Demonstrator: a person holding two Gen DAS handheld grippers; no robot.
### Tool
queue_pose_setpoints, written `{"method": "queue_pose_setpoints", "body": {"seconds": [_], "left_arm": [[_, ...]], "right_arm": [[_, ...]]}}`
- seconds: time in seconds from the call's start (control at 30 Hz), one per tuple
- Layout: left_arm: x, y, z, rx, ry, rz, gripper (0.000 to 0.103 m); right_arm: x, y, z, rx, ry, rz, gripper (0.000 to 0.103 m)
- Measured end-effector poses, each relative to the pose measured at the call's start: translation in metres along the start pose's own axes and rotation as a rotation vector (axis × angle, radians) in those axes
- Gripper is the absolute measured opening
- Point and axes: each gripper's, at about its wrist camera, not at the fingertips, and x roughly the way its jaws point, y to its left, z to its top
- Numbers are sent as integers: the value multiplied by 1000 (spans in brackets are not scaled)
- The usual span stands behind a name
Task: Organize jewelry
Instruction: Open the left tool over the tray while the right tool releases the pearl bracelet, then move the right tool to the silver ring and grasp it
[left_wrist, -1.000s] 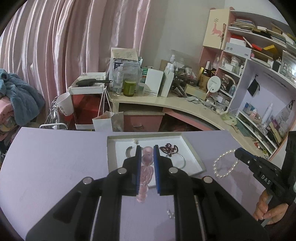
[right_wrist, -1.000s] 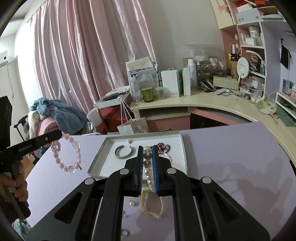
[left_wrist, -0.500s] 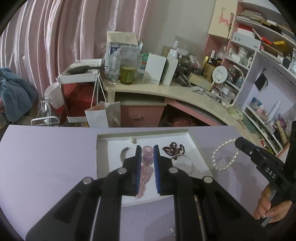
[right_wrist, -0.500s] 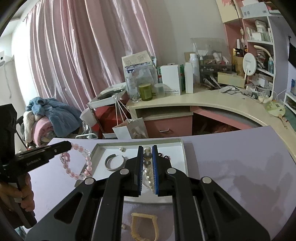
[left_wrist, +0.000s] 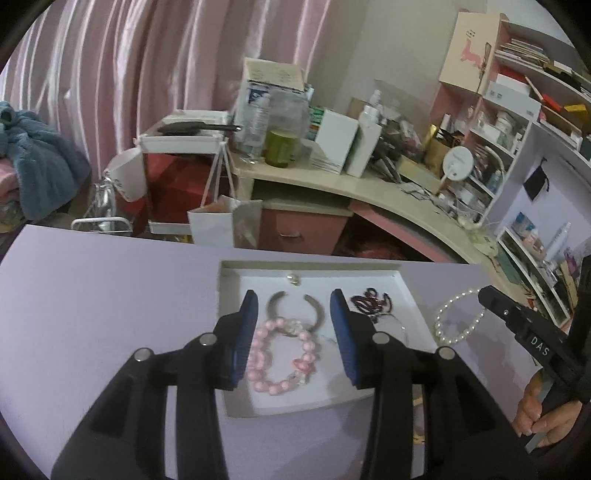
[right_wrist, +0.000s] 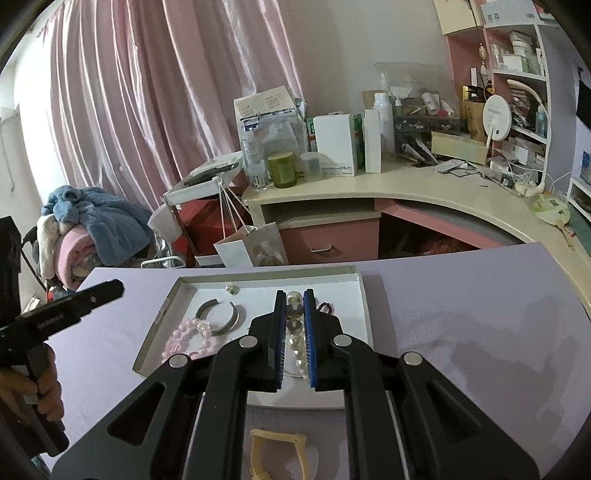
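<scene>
Pink bead bracelet (left_wrist: 282, 360) deposited in tray (left_wrist: 413, 295); pearl bracelet (right_wrist: 295, 334) held for placement.

The pink bracelet lies flat on the tray floor, overlapping the silver cuff (left_wrist: 295, 308), so we keep the left gripper (left_wrist: 295, 334) jaws released astride it. The right gripper (right_wrist: 294, 341) jaws are clenched on the pearl strand above the tray's right half, beside the dark beads (left_wrist: 371, 302), suspending it clear of the lilac surface (right_wrist: 461, 302).
</scene>
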Motion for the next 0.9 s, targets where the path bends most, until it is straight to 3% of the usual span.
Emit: {"method": "queue_pose_setpoints", "body": {"seconds": [0.37, 0.4, 0.5, 0.67, 0.9], "left_arm": [[-4, 18, -6, -36, 7, 41, 46], [-3, 18, -6, -37, 11, 42, 46], [-4, 18, -8, -38, 12, 43, 47], [-7, 18, -12, -40, 4, 48, 48], [-31, 22, -45, -37, -10, 79, 54]], "right_arm": [[36, 26, 14, -39, 22, 44, 10], [36, 26, 16, -35, 20, 22, 14], [24, 20, 10, -1, -3, 0, 63], [2, 10, -19, 18, 32, -13, 63], [-31, 8, -68, 36, 91, -14, 59]]}}
